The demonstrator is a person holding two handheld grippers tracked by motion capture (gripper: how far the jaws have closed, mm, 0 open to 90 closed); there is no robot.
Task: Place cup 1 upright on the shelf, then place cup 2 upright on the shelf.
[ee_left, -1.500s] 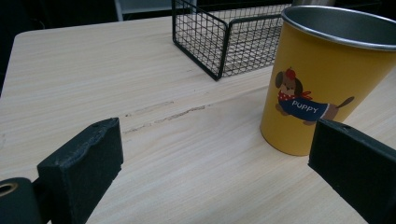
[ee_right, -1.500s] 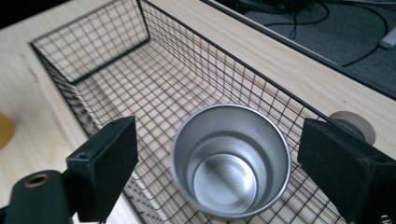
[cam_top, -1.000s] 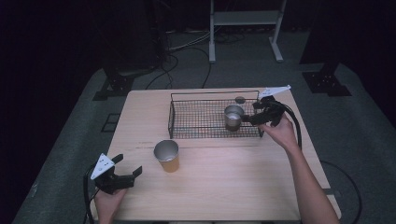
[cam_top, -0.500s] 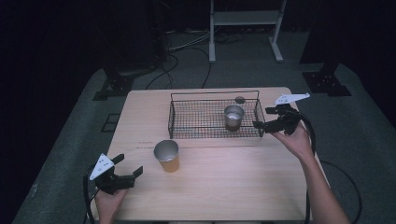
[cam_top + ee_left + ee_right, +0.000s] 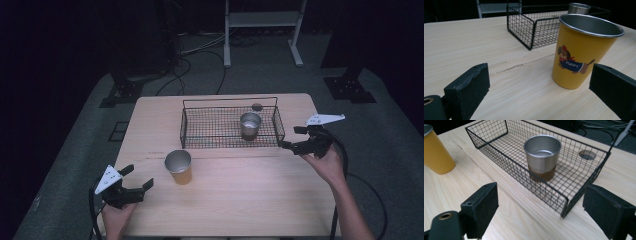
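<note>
Two cups matter here. On the left, the left gripper (image 5: 131, 186) rests on the desk (image 5: 240, 200), jaws apart and empty, near the yellow cup (image 5: 584, 50). That cup looks light, stiff and slick, so it is best pinched across its painted wall; its base is hard to see. Farther right, the steel cup (image 5: 542, 155) stands in the wire basket (image 5: 584, 187), its banded foot blurred by mesh. The right gripper (image 5: 296, 138) hovers beside the basket, jaws wide.
</note>
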